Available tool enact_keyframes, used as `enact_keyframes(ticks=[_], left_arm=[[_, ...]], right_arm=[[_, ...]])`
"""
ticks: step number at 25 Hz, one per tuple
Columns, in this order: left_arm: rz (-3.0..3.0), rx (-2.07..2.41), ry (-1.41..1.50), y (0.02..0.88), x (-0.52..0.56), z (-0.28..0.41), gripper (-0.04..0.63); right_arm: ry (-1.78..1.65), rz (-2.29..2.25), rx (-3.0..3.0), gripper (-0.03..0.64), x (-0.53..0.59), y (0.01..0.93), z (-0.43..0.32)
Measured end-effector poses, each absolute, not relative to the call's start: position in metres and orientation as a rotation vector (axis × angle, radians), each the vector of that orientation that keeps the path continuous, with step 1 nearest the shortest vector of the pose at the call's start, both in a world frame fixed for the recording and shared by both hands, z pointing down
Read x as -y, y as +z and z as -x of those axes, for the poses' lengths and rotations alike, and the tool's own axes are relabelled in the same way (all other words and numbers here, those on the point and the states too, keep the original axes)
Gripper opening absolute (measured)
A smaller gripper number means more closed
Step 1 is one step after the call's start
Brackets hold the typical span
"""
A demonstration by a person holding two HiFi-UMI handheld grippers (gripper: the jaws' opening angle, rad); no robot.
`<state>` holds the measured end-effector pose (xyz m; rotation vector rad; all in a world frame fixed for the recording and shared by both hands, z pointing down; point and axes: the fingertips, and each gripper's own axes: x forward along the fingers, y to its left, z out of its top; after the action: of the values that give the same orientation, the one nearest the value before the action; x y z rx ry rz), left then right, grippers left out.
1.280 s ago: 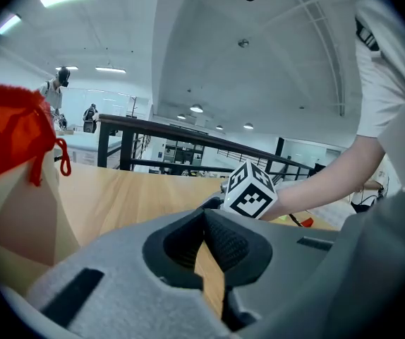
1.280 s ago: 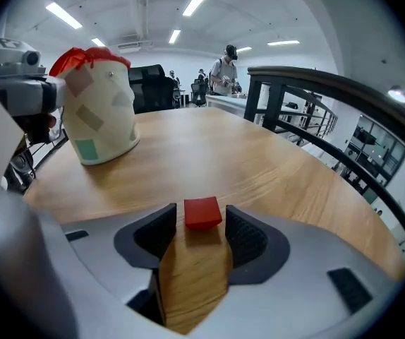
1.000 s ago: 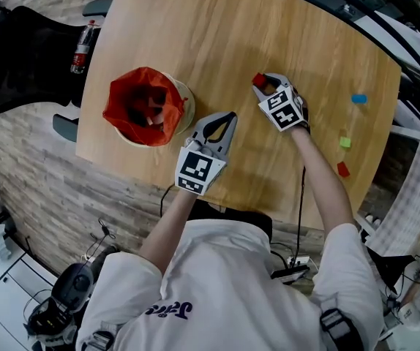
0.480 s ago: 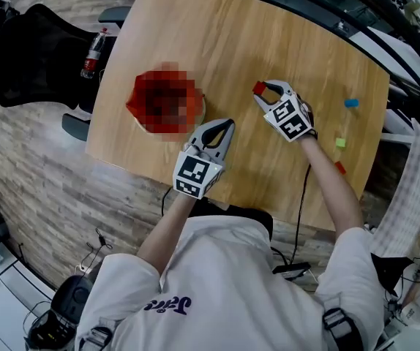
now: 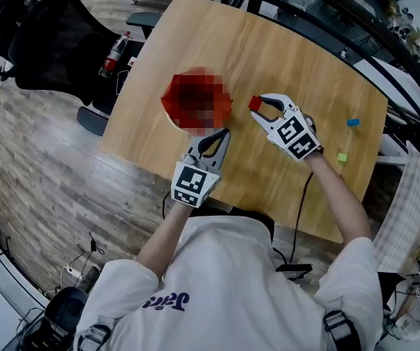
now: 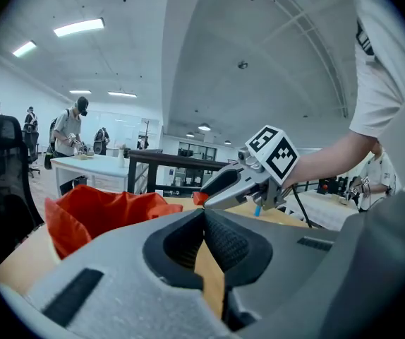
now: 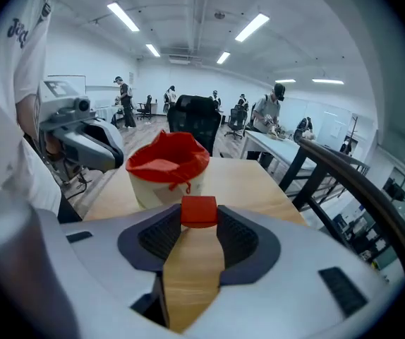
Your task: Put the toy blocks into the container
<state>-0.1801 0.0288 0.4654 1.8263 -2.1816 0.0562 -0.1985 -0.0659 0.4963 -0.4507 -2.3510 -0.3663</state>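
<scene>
Right gripper [image 5: 259, 106] risen toward container [image 7: 161, 183], red block [image 7: 199, 211] between tips

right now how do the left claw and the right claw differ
The right claw grips a red block; the left claw holds nothing. The left claw's jaws meet at the tips; the right claw's jaws are held apart by the block. Both are close to the red-lined container.

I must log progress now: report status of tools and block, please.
Left tool shut, empty. Right tool shut on red block, short of red-lined container. Nothing in the way.
</scene>
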Motion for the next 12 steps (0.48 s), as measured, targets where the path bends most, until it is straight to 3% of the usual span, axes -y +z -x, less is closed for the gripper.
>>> enact_keyframes(ticks=[12], left_arm=[[-1.676, 2.313, -0.01, 0.458, -0.097, 0.218, 0.014]], right_arm=[[-0.503, 0.683, 2.346, 0.163, -0.03, 0.463, 0.244]])
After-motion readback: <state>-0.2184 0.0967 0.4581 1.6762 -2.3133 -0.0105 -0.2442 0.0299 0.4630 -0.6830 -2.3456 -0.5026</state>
